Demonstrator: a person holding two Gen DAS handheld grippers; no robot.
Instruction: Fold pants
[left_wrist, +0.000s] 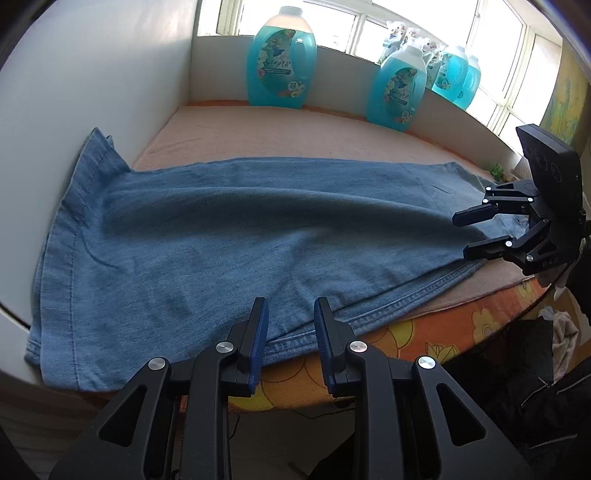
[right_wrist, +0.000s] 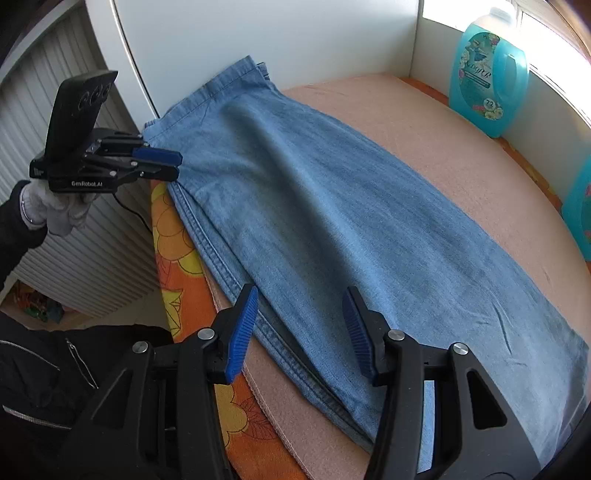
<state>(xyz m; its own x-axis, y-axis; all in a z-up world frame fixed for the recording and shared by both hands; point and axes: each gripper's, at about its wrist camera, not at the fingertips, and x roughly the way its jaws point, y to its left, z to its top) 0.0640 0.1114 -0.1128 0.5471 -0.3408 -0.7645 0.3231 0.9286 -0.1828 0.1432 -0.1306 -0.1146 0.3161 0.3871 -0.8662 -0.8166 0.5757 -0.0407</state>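
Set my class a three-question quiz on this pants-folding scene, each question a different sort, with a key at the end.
1. True or false: the left gripper has its jaws shut on the jeans.
2. Multiple choice: where do the blue detergent bottles stand? A) on the jeans B) along the window side, beyond the jeans C) on the floor
3. Fill in: the jeans lie stretched out lengthwise on a pink ____.

Key
1. False: both the left gripper and the right gripper have open jaws and hold nothing.
2. B
3. Towel, laid over an orange flowered cover.
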